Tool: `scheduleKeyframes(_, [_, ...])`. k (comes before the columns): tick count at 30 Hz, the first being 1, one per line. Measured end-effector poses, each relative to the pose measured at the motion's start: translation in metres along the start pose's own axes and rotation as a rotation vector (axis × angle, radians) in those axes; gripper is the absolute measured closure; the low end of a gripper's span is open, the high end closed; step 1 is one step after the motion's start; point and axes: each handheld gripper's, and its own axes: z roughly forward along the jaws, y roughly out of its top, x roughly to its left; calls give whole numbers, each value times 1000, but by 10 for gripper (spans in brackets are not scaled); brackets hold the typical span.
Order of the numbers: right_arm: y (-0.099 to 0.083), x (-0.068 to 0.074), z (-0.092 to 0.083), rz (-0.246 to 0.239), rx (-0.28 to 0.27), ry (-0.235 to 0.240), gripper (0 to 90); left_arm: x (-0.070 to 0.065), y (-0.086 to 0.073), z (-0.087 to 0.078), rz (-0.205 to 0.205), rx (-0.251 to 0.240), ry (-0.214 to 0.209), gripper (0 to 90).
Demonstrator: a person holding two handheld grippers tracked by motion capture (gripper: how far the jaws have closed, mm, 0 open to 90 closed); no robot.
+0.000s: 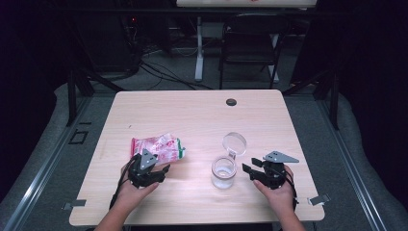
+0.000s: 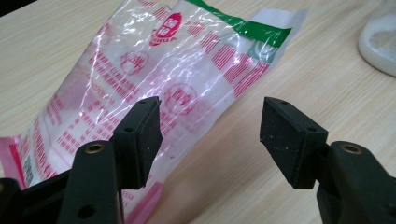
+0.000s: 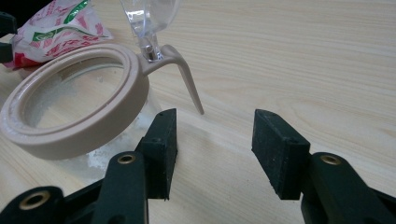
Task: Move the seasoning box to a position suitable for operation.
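On the pale wooden worktop point(image 1: 192, 115) a crinkled plastic bag point(image 1: 158, 147) printed in red and white, with a green band at one end, lies flat toward the person's left. The left gripper point(image 1: 150, 174) sits at the bag's near edge with its jaws spread apart. In the left gripper view the bag point(image 2: 154, 84) lies beyond and partly under the left-hand jaw, and the gap between the pads shows mostly bare wood, so nothing is clamped.

To the right of the bag stands a clear glass jar point(image 1: 224, 172) with a beige rim, a thin layer of white grains at its bottom (fine, like sugar or salt). Its hinged clear lid point(image 1: 234, 142) is swung open and lies back on the far side. The right gripper point(image 1: 251, 172) rests just beside the jar, jaws released and empty; in the right gripper view the jar point(image 3: 70, 116) sits just left of the jaws, apart from the pads.
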Motion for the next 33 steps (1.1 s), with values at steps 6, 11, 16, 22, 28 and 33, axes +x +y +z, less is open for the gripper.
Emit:
scheduleKeyframes(6, [-6, -2, -10, 10, -6, -15, 503, -5, 6, 12, 50, 14, 3, 385])
scheduleKeyframes(11, [-12, -5, -20, 24, -17, -40, 503, -7, 12, 25, 93, 37, 28, 381])
scheduleKeyframes(16, [-17, -7, -27, 38, -15, -62, 503, -6, 15, 37, 131, 74, 54, 387])
scheduleKeyframes(22, [-20, -9, -33, 41, -16, -80, 502, 2, 14, 45, 82, 73, 51, 387])
scheduleKeyframes(28, [-21, -10, -35, 43, -14, -88, 503, 4, 15, 46, 63, 95, 57, 460])
scheduleKeyframes(33, [-21, -10, -35, 39, -13, -84, 503, 3, 15, 45, 62, 100, 80, 512])
